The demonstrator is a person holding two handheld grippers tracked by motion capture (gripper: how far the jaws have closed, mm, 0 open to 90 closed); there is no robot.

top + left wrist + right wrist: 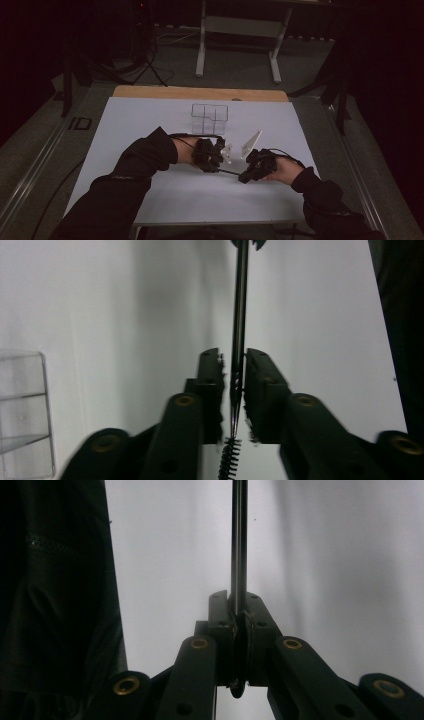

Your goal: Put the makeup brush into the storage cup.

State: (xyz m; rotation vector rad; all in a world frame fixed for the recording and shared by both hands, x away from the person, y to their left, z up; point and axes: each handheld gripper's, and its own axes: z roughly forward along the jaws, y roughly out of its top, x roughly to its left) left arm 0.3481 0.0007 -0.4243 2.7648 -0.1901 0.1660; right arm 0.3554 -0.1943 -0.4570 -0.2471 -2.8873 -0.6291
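A thin black brush (239, 315) with a long straight stem and a small bristle head (229, 460) spans the gap between both grippers. In the left gripper view its stem runs between the jaws of my left gripper (233, 357). The jaws stand slightly apart, with a narrow gap on the left side of the stem. My right gripper (238, 600) is shut on the other end of the stem (238, 540). In the high view the left gripper (219, 167) and right gripper (243, 177) face each other low over the white sheet, with the brush (229, 172) between them.
A clear plastic box with compartments (210, 119) stands on the white sheet (150, 120) behind the hands, and its corner (25, 415) appears in the left gripper view. A dark sleeve (60, 605) lies close to the right gripper. A wooden table edge (200, 92) borders the far side.
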